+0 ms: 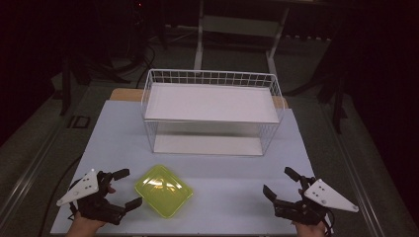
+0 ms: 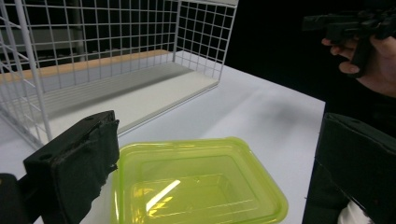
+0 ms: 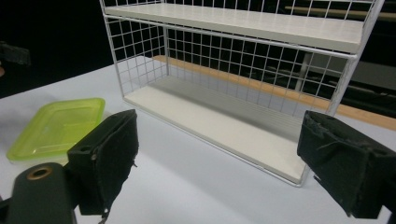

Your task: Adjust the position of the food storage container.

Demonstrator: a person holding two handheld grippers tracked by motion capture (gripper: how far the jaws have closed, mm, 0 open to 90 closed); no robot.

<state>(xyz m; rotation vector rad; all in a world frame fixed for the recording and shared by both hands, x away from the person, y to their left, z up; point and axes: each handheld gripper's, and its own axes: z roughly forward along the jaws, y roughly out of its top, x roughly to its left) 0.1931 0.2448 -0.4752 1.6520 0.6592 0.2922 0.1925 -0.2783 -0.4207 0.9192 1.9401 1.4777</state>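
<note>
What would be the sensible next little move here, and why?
Probably ease the left hand-held gripper forward around the near edge of the green container. Its jaws are open and the container lies right in front of them on the table, untouched, while the right hand-held gripper sits farther off.

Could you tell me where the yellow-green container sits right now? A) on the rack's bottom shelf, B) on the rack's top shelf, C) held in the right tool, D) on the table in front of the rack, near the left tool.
D: the yellow-green container rests on the table in front of the wire rack, beside the open left tool.
</note>
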